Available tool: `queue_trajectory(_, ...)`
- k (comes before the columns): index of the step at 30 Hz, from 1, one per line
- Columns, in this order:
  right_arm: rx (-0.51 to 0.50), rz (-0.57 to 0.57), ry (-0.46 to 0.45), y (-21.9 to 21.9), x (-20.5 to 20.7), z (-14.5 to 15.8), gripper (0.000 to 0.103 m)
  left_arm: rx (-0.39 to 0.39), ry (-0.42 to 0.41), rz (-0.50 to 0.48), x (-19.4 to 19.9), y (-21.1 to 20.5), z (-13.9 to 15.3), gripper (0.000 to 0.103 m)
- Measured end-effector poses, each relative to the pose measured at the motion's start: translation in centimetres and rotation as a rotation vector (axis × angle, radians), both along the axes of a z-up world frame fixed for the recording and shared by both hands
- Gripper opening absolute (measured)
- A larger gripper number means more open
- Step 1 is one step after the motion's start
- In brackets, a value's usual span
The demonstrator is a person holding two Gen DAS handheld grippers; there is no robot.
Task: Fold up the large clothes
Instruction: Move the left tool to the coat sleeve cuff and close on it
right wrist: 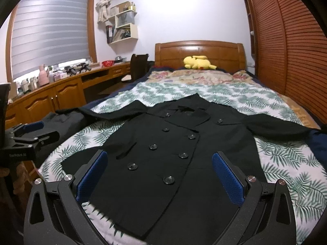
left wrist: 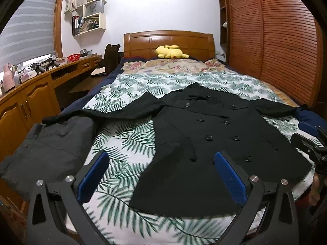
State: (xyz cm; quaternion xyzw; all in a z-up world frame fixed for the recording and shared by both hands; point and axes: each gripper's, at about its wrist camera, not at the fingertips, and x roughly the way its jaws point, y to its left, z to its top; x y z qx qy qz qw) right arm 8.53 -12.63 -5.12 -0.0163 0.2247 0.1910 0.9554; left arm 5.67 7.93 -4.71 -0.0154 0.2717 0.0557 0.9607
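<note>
A black double-breasted coat (left wrist: 214, 134) (right wrist: 184, 143) lies flat and face up on the leaf-print bedspread (left wrist: 126, 136) (right wrist: 286, 163), sleeves spread out to both sides, hem toward me. My left gripper (left wrist: 161, 163) hovers open above the hem's left corner, with nothing between its blue pads. My right gripper (right wrist: 159, 163) is open over the lower front of the coat, near its buttons, also holding nothing. Each gripper shows at the edge of the other's view: the right gripper (left wrist: 306, 134) at the far right, the left gripper (right wrist: 34, 132) at the far left.
A dark grey folded garment (left wrist: 51, 147) lies at the bed's left edge under the coat's left sleeve. A yellow plush toy (left wrist: 171, 52) (right wrist: 198, 62) rests by the wooden headboard. A wooden desk (left wrist: 30, 89) runs along the left; slatted wardrobe doors (left wrist: 276, 40) stand at the right.
</note>
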Motion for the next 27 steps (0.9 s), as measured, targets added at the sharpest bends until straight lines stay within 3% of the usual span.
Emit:
queue_trajectory(8, 0.009, 0.030, 0.034, 0.8, 4.7, -1.8, 0.103, 0.001, 0.056, 0.019, 4.3, 4.0, -2.1, 0.103)
queue_trajectory(13, -0.001, 0.067, 0.047, 2.6, 7.6, -2.0, 0.103, -0.047, 0.105, 0.025, 7.2, 7.1, -2.7, 0.103)
queue_trajectory(25, -0.031, 0.172, 0.066, 7.6, 15.1, -2.3, 0.103, -0.054, 0.181, 0.163, 14.6, 16.1, -2.2, 0.103)
queue_trajectory(27, -0.035, 0.180, 0.075, 7.8, 15.9, -3.2, 0.103, -0.078, 0.199, 0.186, 15.6, 17.7, -2.3, 0.096)
